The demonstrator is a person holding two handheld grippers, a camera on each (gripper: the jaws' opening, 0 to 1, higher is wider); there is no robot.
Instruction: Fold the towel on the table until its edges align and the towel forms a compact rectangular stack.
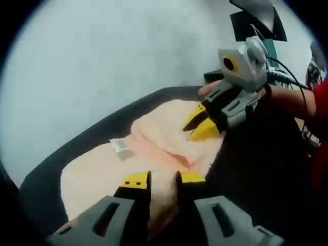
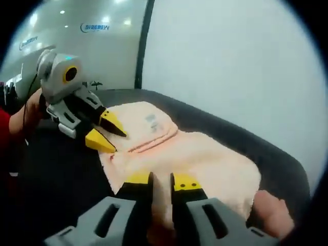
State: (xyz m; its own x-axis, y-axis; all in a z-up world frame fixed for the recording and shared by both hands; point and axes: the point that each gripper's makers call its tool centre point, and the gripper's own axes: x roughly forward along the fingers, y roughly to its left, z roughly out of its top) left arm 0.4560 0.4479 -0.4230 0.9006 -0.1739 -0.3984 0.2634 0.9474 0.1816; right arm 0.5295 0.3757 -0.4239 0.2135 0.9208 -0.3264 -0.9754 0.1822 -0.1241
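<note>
A pale peach towel (image 1: 102, 174) lies partly folded on a dark table (image 1: 46, 174), with a raised fold across its middle and a small white label (image 1: 119, 145) showing. My left gripper (image 1: 164, 179) is shut on the towel's near edge, with cloth bunched between its yellow tips. The right gripper (image 1: 201, 125) comes in from the right, its tips on the towel's far edge. In the right gripper view the towel (image 2: 205, 159) spreads ahead, my right gripper (image 2: 161, 180) pinches its near edge, and the left gripper (image 2: 106, 133) touches the towel's left corner.
The table (image 2: 266, 154) has a rounded dark rim against a plain white wall. A person's hand (image 2: 269, 210) shows at the lower right of the right gripper view. A red sleeve (image 1: 320, 113) and cables are at the right of the left gripper view.
</note>
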